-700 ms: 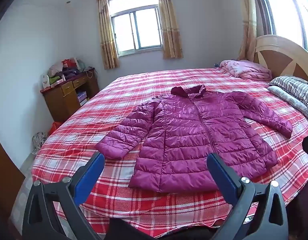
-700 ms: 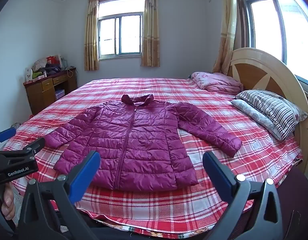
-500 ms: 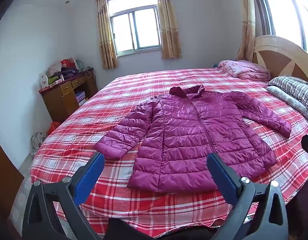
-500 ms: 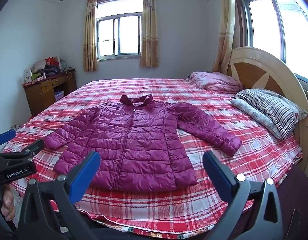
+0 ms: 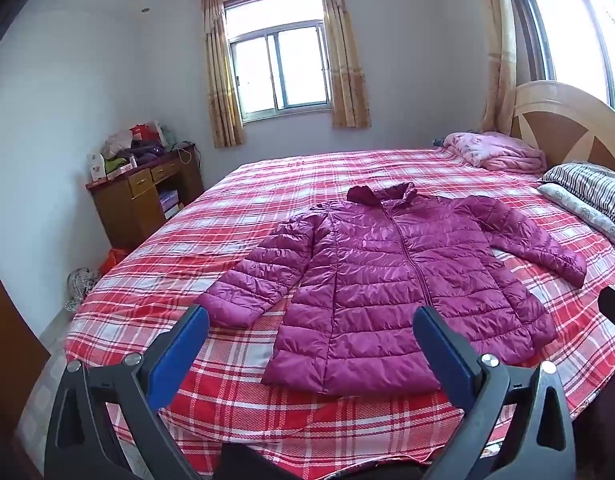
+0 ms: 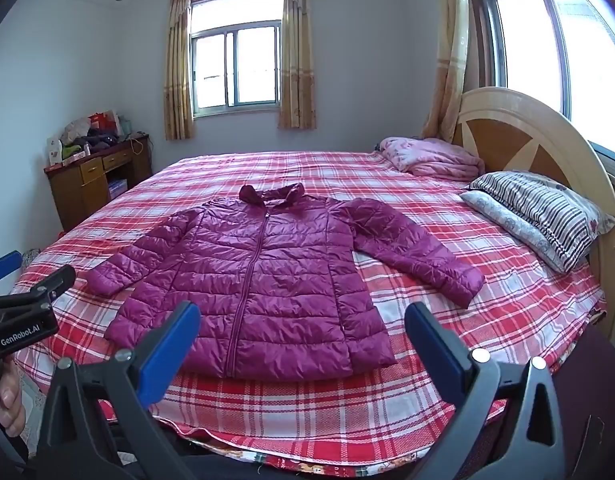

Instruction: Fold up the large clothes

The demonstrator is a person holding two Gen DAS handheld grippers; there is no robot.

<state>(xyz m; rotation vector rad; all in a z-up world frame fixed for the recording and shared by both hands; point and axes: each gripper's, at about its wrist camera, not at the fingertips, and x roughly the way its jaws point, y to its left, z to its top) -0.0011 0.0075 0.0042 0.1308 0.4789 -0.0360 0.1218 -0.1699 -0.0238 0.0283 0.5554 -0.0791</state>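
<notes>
Seemingly before any fold has begun, we stand at the foot of a wide bed (image 6: 507, 304) dressed in a red-and-white plaid sheet, its wooden headboard (image 6: 527, 136) off to our right beneath a bright window. Spread across the sheet lies the task's garment, a magenta quilted puffer jacket (image 6: 263, 280), zipped, front side up, collar pointing toward the far window and both sleeves angled out from the body, a layout that we judge leaves each sleeve free to be taken and turned inward. A striped pillow (image 6: 543, 208) and a bundled pink blanket (image 6: 431, 158) sit near the headboard, well apart from the jacket, while a cluttered wooden desk (image 5: 143, 196) stands against the left wall. Our left gripper (image 5: 309, 338) hovers above the near hem with its blue-padded jaws spread wide and empty; our right gripper (image 6: 301, 334) is held likewise, wide apart and gripping nothing, both apparently poised to come down on the garment.
</notes>
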